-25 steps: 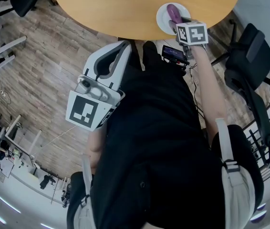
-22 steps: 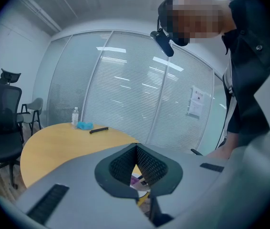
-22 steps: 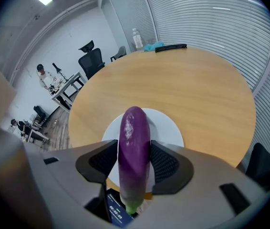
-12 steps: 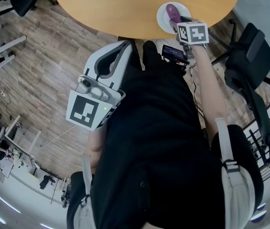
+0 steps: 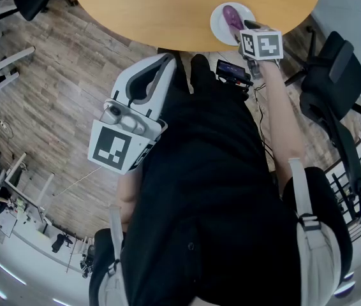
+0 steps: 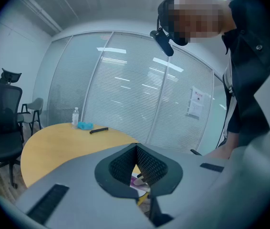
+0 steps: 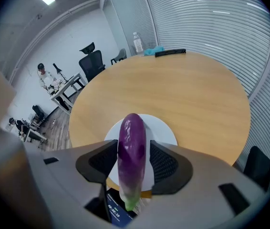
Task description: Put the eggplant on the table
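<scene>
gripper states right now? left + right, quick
Left gripper: closed, nothing between its jaws.
Right gripper: closed on the eggplant.

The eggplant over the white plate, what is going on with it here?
A person holds a gripper in each hand. The right gripper has its jaws closed on the purple eggplant, holding it over the white plate near the edge of the round wooden table. The left gripper is held off the table, jaws together and empty.

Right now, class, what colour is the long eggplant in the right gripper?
Glossy purple eggplant, pale green at its near end; right gripper view shows it best.
</scene>
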{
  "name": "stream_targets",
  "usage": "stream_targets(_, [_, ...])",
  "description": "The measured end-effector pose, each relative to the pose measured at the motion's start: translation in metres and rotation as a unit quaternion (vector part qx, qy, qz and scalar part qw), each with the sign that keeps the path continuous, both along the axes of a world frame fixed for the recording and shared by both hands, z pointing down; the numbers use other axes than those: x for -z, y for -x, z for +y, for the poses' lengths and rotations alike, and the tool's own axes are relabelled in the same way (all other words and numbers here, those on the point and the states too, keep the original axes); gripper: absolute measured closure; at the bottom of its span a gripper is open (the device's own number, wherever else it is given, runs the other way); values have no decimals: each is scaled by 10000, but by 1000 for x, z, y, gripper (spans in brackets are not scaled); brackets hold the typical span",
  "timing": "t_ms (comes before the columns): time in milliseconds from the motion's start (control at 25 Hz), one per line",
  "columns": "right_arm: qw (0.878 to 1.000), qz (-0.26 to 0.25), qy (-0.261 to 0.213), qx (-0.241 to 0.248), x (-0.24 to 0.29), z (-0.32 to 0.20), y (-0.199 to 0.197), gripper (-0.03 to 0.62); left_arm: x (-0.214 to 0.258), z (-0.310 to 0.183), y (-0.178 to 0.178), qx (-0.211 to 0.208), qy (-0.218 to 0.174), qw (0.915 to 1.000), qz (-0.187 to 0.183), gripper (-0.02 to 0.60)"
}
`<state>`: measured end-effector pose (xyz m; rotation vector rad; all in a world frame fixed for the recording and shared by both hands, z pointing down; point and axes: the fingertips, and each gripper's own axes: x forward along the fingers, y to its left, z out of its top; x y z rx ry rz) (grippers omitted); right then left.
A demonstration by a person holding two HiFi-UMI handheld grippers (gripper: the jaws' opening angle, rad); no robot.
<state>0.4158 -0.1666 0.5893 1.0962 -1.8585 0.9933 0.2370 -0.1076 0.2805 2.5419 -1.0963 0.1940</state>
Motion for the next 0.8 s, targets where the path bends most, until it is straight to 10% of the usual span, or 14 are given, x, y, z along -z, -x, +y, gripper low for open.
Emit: stream_targets(800, [9975, -194, -666, -161, 61, -28, 3, 378, 3, -1, 0, 13, -37, 10000, -7, 569])
